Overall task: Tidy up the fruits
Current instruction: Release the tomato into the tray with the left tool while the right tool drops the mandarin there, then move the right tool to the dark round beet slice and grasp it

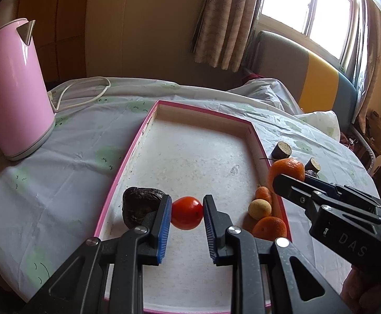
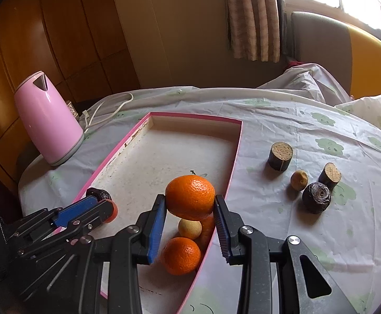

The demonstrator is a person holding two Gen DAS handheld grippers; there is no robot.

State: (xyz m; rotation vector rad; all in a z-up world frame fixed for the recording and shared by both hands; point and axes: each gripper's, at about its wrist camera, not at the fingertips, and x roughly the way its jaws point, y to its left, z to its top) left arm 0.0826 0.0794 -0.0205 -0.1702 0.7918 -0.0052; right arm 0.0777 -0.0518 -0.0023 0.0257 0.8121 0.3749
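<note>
Left hand-held gripper (image 1: 187, 213) clamps round tomato (image 1: 187, 212); no long axis.

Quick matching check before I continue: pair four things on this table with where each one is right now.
Things:
1. red tomato
2. large orange
3. pink kettle
4. two cut brown cylinders

Places:
A. on the cloth, right of the tray
B. between the right gripper pads
C. between the left gripper pads
D. on the table, left of the tray

Pairs: 1-C, 2-B, 3-D, 4-A
</note>
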